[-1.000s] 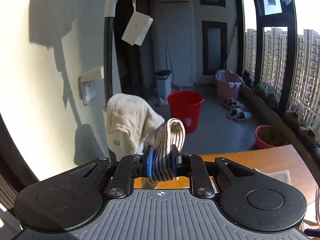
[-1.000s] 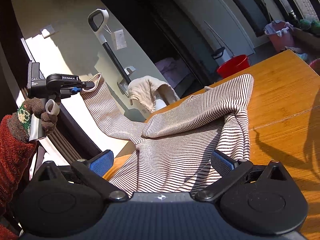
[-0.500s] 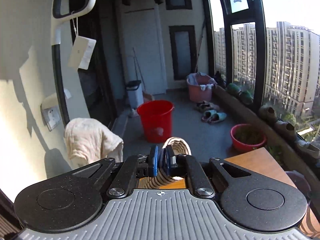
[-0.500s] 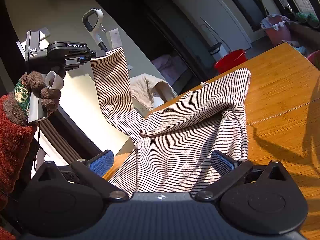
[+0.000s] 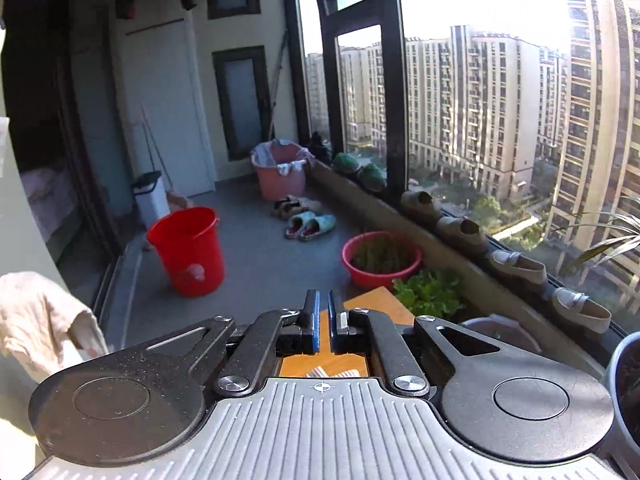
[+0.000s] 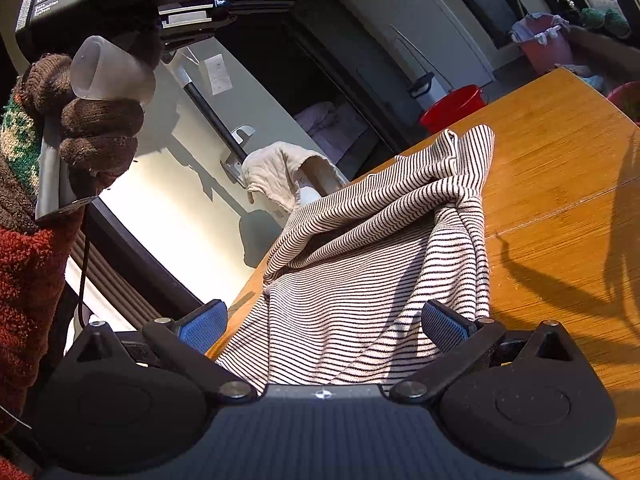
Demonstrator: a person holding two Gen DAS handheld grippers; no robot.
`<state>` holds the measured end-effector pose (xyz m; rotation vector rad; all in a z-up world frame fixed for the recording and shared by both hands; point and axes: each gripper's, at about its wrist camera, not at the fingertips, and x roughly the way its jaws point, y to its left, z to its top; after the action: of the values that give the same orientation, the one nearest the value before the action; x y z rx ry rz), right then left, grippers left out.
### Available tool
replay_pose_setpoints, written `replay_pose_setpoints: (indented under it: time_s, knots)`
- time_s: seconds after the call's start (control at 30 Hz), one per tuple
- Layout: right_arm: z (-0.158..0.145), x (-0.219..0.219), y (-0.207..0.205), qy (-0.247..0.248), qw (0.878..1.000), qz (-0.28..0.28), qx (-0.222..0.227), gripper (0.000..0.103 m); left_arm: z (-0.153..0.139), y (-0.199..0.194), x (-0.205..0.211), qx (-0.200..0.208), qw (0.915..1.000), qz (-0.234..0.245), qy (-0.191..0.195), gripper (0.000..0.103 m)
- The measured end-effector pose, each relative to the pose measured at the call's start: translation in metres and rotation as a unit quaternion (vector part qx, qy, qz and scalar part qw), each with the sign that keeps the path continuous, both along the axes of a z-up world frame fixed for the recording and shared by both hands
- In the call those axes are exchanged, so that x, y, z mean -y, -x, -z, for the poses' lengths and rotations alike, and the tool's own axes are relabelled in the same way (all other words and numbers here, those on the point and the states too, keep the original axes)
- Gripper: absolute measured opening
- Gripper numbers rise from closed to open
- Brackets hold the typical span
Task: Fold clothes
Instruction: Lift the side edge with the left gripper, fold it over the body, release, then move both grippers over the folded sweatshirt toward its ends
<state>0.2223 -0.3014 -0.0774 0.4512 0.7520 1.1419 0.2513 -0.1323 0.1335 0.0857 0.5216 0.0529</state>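
Since a second ago the striped sleeve has left the left gripper (image 5: 323, 322), whose blue pads now stand together with only a thin slit between them and nothing in it; that gripper has also swung away from the wall toward the windows and now hangs above the far corner of the wooden table (image 6: 560, 168). Seen from the right wrist, a gloved hand (image 6: 96, 128) carries it high at the upper left, clear of the cloth. The right gripper (image 6: 324, 320) has kept its place, its jaws wide apart, hovering low over the near part of the striped garment (image 6: 360, 272) without pinching it. That garment lies bunched along the table's left edge, the sleeve dropped back onto the heap. To the right the tabletop is bare wood, crossed by shadows.
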Motion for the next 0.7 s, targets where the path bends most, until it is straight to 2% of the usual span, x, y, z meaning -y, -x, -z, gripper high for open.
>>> replay_pose_setpoints:
  time_s: [0.1, 0.2, 0.27, 0.33, 0.4, 0.47, 0.6, 0.67, 0.7]
  knots:
    - [0.0, 0.0, 0.0, 0.0, 1.0, 0.001, -0.003, 0.103, 0.004, 0.006, 0.02, -0.002, 0.9993, 0.038, 0.003, 0.015]
    - [0.0, -0.001, 0.0, 0.003, 1.0, 0.003, -0.007, 0.103, 0.019, 0.02, 0.022, -0.021, 0.9986, 0.049, -0.001, 0.02]
    - [0.002, -0.003, -0.002, 0.008, 1.0, 0.005, -0.014, 0.103, 0.032, 0.029, 0.015, -0.041, 0.9981, 0.045, 0.001, 0.038]
    - [0.004, -0.003, -0.006, 0.014, 1.0, 0.009, -0.025, 0.103, 0.044, 0.038, 0.007, -0.061, 0.9973, 0.042, 0.003, 0.042]
    - [0.006, -0.003, -0.007, 0.016, 0.999, 0.01, -0.034, 0.103, 0.06, 0.049, -0.007, -0.08, 0.9964, 0.028, -0.002, 0.045]
    - [0.006, -0.003, -0.008, 0.016, 0.999, 0.01, -0.036, 0.103, 0.07, 0.058, -0.018, -0.096, 0.9954, 0.011, -0.004, 0.053]
    - [0.006, -0.005, -0.007, 0.021, 0.999, 0.005, -0.035, 0.103, 0.093, 0.08, -0.052, -0.107, 0.9933, -0.037, 0.022, 0.062]
    - [0.005, -0.006, -0.006, 0.024, 0.999, 0.003, -0.032, 0.103, 0.11, 0.092, -0.063, -0.108, 0.9915, -0.06, 0.041, 0.075]
    - [0.004, -0.007, -0.006, 0.026, 0.999, 0.003, -0.031, 0.103, 0.119, 0.099, -0.069, -0.108, 0.9903, -0.071, 0.051, 0.078]
